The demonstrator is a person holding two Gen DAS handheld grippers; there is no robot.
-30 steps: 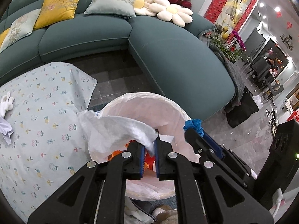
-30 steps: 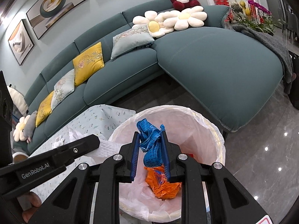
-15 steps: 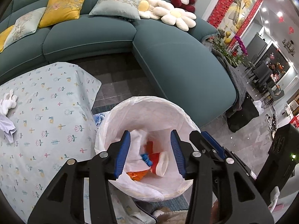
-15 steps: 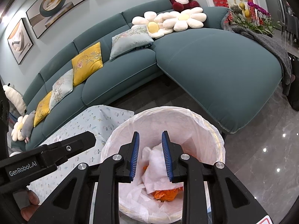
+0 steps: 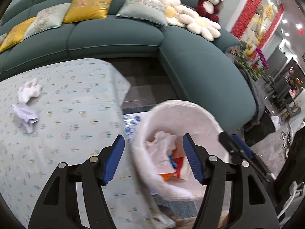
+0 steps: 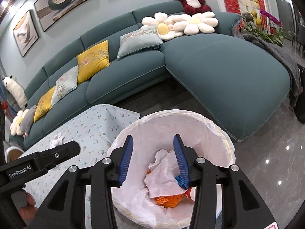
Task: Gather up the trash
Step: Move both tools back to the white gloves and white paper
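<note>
Right gripper point(image 6: 153, 158) spread, empty, above trash bin point(image 6: 226, 139); sofa point(image 6: 219, 66) behind.

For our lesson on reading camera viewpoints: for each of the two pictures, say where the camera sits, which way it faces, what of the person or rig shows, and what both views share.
Left wrist view: sits on the left tongs, angled down over the floral-print tablecloth and the white-lined round trash bin; its open blue-padded fingers show.
Right wrist view: sits on the right tongs, looking down into the bin; its open fingers, the left tongs' black arm and a fingertip show.
Shared: bin, tablecloth, crumpled white tissue, teal sectional sofa.
</note>
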